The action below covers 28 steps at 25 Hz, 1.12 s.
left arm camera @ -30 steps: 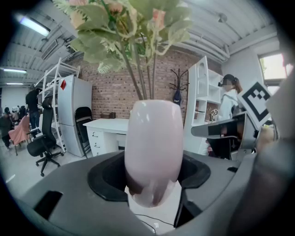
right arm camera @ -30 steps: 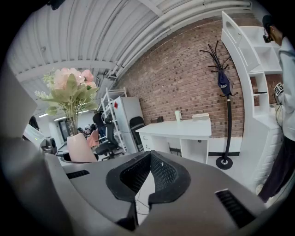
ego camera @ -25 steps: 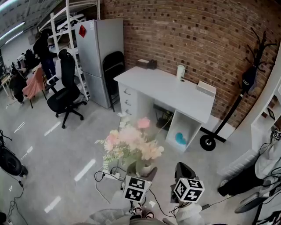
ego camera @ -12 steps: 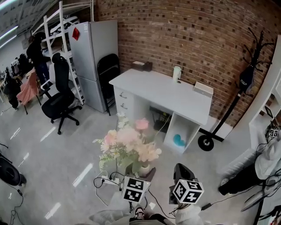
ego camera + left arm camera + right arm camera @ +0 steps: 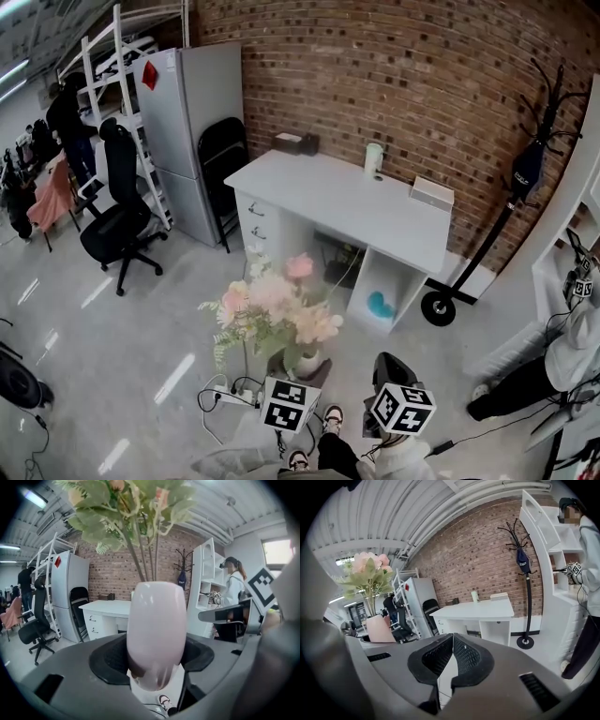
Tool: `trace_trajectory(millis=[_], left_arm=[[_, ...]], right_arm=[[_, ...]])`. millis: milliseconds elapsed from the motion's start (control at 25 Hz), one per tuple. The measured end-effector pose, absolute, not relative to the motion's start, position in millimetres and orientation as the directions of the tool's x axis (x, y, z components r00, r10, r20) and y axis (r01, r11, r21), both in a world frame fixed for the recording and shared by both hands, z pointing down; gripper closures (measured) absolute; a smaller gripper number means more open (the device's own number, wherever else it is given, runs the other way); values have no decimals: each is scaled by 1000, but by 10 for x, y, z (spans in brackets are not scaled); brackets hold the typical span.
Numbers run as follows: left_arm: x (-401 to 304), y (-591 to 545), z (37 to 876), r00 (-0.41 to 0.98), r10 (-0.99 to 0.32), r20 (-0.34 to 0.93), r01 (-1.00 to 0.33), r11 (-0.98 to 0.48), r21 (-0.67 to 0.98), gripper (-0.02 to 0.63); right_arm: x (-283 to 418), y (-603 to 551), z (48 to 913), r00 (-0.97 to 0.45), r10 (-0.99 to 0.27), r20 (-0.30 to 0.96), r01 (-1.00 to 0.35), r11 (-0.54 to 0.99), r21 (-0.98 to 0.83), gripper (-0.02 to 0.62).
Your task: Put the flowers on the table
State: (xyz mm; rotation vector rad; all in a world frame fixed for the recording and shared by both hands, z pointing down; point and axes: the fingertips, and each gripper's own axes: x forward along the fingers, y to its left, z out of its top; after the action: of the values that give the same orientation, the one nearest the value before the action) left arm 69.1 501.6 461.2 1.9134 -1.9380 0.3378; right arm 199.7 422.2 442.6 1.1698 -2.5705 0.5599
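My left gripper [image 5: 302, 373] is shut on a pale pink vase [image 5: 156, 630] that holds a bunch of pink and cream flowers [image 5: 277, 305] with green leaves. The vase [image 5: 307, 359] stands upright between the jaws, well above the floor. The same vase [image 5: 378, 628] and flowers [image 5: 368, 571] show at the left of the right gripper view. My right gripper [image 5: 392, 367] is shut with nothing in it, its pads [image 5: 461, 654] pressed together. The white table [image 5: 352, 199] stands ahead against the brick wall.
On the table sit a white cup [image 5: 374, 157], a flat white box [image 5: 431, 193] and a dark box [image 5: 294, 142]. A black folding chair [image 5: 221, 159], grey fridge [image 5: 183, 112] and office chair [image 5: 112, 211] stand left. A coat stand [image 5: 511, 202] is right. Cables [image 5: 225, 394] lie underfoot.
The whole room has slid slightly left and down in the head view as I step toward the table. The vase stays held in the left gripper. A shoe now shows below.
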Motion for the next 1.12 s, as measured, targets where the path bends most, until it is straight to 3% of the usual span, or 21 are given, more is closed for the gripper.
trace_trajectory(millis=[1120], left_arm=[[-19,2454,4428,-72,-915,397,-990,114,83,318]], right_arm=[[1259,1557,4279,-698,-625,350,-710,668,-224,571]])
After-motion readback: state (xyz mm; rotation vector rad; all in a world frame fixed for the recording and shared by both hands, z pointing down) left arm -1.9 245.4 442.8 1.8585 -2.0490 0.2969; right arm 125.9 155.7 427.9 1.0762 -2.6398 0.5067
